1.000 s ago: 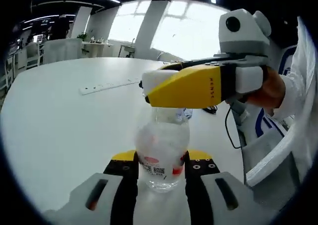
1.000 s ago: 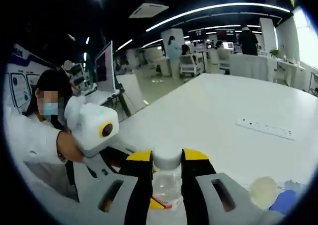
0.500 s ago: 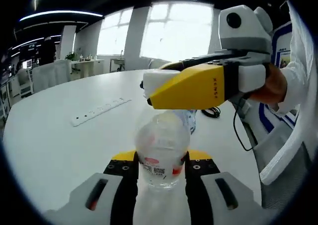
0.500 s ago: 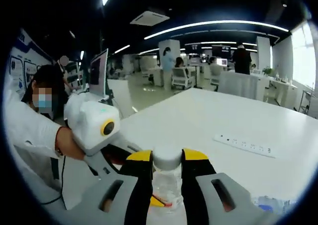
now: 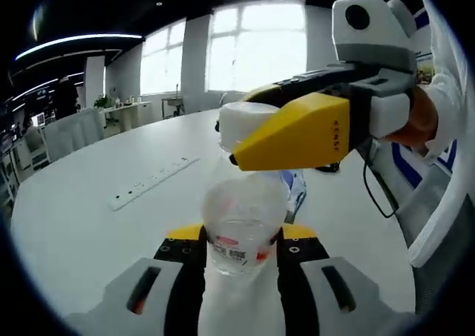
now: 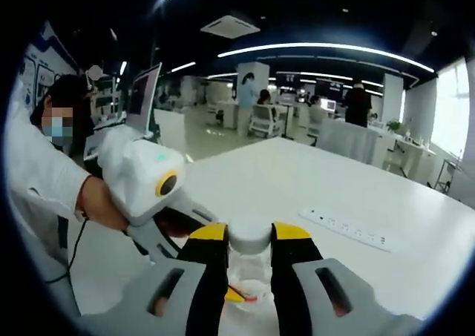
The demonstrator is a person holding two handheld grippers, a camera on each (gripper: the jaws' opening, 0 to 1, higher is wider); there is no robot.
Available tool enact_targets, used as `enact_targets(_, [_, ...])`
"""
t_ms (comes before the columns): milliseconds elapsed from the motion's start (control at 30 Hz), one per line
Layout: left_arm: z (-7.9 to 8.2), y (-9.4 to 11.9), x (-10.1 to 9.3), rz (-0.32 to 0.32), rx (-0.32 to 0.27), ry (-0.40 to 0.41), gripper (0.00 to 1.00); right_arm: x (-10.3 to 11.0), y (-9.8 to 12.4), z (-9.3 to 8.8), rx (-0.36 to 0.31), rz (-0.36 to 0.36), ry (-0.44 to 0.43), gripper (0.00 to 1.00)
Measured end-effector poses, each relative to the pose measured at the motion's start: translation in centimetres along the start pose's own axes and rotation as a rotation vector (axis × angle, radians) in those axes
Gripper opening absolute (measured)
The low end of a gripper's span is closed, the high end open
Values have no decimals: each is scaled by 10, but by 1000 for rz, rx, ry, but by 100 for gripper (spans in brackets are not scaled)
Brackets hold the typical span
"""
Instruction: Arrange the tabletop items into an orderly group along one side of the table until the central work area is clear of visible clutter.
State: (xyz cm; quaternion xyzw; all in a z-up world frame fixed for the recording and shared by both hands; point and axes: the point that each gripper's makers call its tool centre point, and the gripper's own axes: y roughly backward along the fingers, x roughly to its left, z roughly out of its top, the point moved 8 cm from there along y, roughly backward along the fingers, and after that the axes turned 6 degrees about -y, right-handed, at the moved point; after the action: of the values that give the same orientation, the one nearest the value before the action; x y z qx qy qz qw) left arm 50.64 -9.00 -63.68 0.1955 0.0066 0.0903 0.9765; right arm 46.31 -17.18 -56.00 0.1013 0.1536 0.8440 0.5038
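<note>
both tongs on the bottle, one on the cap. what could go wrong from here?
1. The right tongs pinch the white cap while the left tongs hold the bottle by its body. If the cap comes loose, any water inside could spill on the table.
2. The bottle is thin clear plastic; a hard squeeze from the left tongs may buckle it or let it slip.
3. A power strip lies on the table, a bad place for a spill.

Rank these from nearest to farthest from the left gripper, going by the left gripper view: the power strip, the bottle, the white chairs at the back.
1. The bottle, between the left gripper jaws.
2. The power strip, lying on the table, toward the left.
3. The white chairs, beyond the table's far left edge.
</note>
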Motion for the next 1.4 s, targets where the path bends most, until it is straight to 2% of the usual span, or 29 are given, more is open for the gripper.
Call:
enact_targets(333, [-1,-14,0,-21,-1,-20,36,-7,3,-7,11,-32,43,19])
enact_targets(700, [-6,-19,-2,-38,31,-32,37,-11,6,-16,28,-53,19,19])
enact_targets(1167, [-1,-20,-1,-32,5,2,41,-16,6,-16,31,-63,12,21])
enact_targets(1267, [0,-20,-1,-23,5,2,45,-19,6,-17,44,-74,11,27])
enact_targets(1400, [0,-18,0,-17,8,7,45,-21,8,-20,51,-78,-6,24])
